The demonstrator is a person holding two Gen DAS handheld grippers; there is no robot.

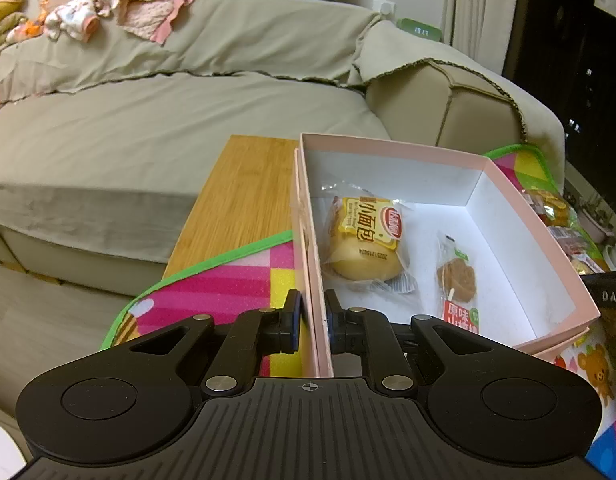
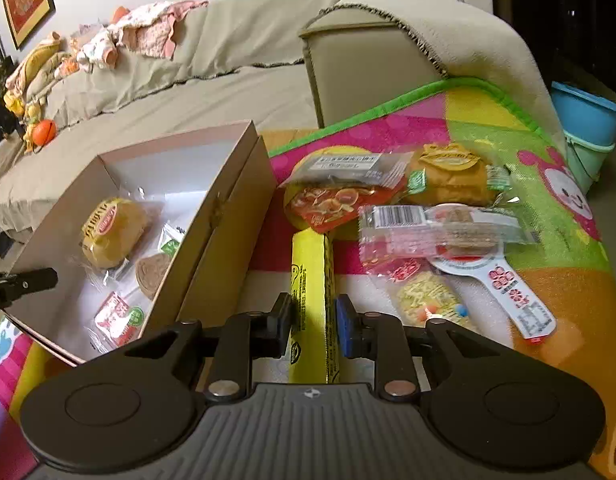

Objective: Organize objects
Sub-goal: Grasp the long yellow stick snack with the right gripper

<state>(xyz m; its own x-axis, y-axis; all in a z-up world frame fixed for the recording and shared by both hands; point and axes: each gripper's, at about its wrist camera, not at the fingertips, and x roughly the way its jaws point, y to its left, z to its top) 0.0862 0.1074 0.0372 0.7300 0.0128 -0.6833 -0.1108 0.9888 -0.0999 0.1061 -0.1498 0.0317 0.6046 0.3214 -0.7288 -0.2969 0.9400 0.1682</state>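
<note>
The left hand-held gripper (image 1: 311, 322) is closed on the near wall of the pink box (image 1: 508, 184), one finger outside and one inside, steadying it on the surface. Inside the box lie a wrapped bun (image 1: 364, 236) and a cookie packet (image 1: 458, 280).

The right hand-held gripper (image 2: 314, 320) has its fingers drawn in against the sides of a long yellow packet (image 2: 313, 300), which lies just right of the box; whether it is lifted I cannot tell.

The slick, narrow wrapper could likely slip or swing in a pinch near one end, and its far end might catch the box wall (image 2: 224, 216) on the way over. Right of the box the snack pile (image 2: 408, 216) crowds the mat (image 2: 508, 128). The box floor beyond the bun looks open, and the box reaches the surface's far edge by the sofa (image 1: 148, 120).
</note>
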